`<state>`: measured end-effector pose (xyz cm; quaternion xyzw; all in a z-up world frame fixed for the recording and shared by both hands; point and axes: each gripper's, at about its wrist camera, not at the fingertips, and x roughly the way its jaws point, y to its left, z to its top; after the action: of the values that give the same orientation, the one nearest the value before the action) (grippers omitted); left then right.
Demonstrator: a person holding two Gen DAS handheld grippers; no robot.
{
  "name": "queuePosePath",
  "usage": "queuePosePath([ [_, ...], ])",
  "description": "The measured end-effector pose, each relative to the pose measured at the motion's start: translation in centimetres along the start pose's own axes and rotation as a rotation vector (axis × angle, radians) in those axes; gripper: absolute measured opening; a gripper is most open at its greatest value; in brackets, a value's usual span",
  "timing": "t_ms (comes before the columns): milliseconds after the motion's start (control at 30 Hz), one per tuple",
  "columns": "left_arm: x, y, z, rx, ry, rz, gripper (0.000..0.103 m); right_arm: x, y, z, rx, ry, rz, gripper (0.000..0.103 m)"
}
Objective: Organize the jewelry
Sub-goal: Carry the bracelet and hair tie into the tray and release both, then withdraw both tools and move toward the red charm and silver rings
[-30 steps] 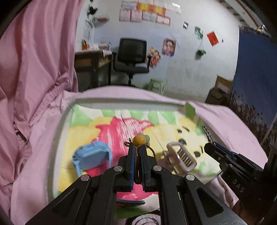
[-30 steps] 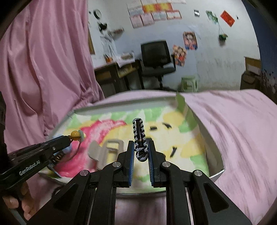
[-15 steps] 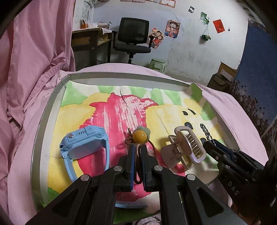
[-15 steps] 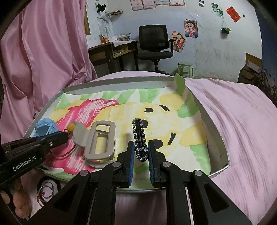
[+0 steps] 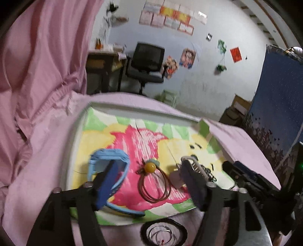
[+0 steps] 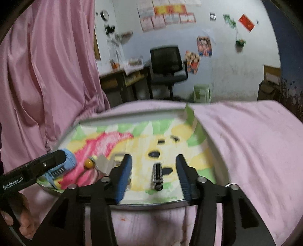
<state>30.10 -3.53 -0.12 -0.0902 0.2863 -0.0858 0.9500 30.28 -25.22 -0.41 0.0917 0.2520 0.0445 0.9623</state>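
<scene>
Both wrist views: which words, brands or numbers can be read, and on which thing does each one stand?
"GenRobot.AI": in white on the black body of the left tool, seen in the right wrist view.
Posters and papers on the wall: too blurred to read.
Blue watch: no readable text.
Right tool: no readable text.

Place: we take this for a lived-in room of a home, a bedroom or study.
Soft furnishings: we see a pink sheet (image 6: 246, 136) spread over the work surface and a pink curtain (image 6: 47, 66) hanging at the left.
Work corner: we see a black office chair (image 6: 167, 64) beside a cluttered wooden desk (image 6: 123, 79).
Walls: we see cartoon posters (image 6: 203, 46) and paper certificates (image 6: 166, 15) on worn pale plaster.
Extras: we see a green plastic stool (image 6: 201, 92).
</scene>
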Motion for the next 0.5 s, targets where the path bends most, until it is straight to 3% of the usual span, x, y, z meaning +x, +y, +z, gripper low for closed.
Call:
queuePosePath([
  [333, -7.0, 0.0, -1.0, 0.031, -0.217, 0.051, 0.103, -8.3, 1.2, 0.1, -0.034, -0.238, 0.018, 0.095],
  [500, -10.0, 0.5, -2.0, 0.018, -0.296, 0.038, 0.103, -11.4, 1.6, -0.3, -0.034, -0.316, 0.032, 0.102],
])
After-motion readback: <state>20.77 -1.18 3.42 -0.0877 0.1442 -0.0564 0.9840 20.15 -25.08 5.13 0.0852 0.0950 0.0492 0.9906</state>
